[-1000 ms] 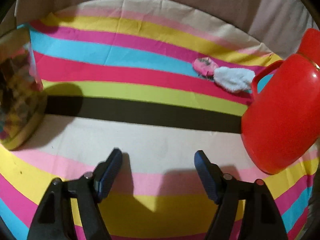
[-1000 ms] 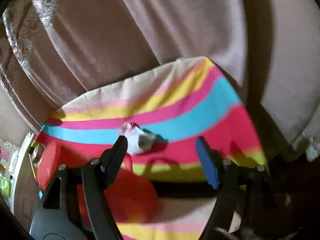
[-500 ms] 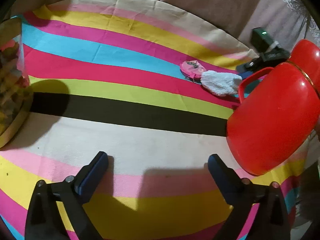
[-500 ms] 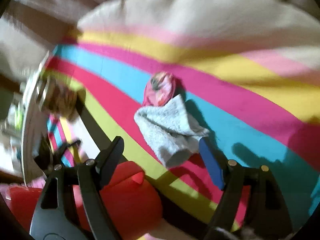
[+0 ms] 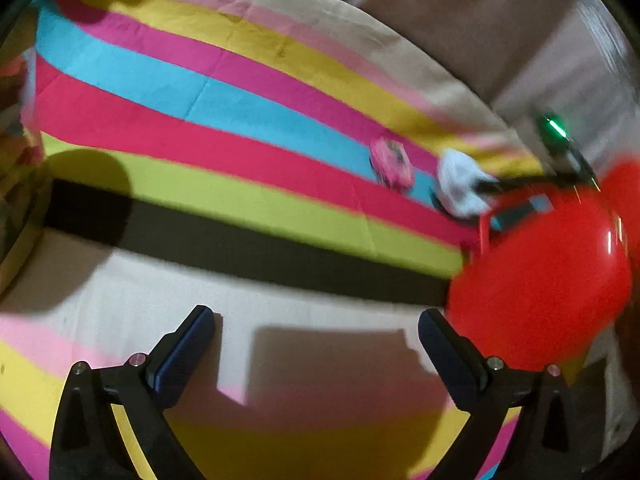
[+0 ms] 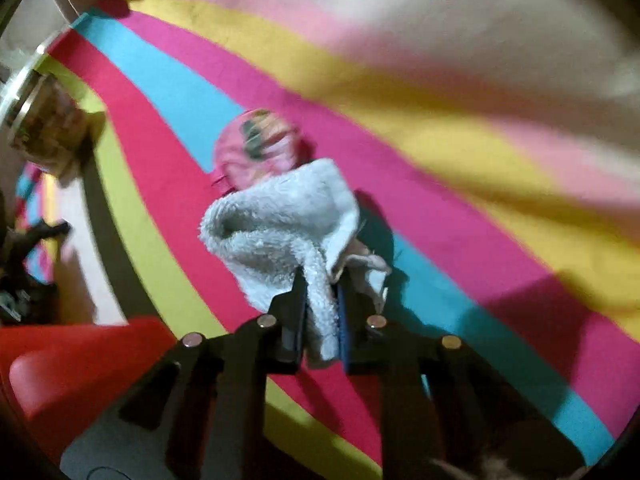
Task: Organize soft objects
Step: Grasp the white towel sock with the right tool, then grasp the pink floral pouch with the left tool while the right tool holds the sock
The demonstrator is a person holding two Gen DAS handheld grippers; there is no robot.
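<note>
At the far left of the left wrist view a clear container (image 5: 18,152) stood at the edge of the striped cloth (image 5: 168,92) covering the bench. The left tool (image 5: 316,334) was pitched down toward the cloth, released, its two blue-padded fingers (image 5: 188,350) spread as wide as they go with nothing between them; only bare cream and pink stripes lay under it. Farther right in that view a pink patterned soft item (image 5: 392,162) lay on the blue and pink stripes, and just beside it the white fluffy cloth (image 5: 460,186) was bunched up with the dark arms of the other tool reaching into it. A red bucket (image 5: 540,276) lay tilted at the right edge, its handle toward the white cloth.

In the right wrist view the right tool (image 6: 320,316) pointed steeply down at the cloth, and its jaws had just been closing: they were clenched on a fold of the white fluffy cloth (image 6: 280,224), pinched between the pads. The rest of that cloth touched the pink item (image 6: 256,144) beyond it. The bucket's red wall (image 6: 68,368) showed at lower left
</note>
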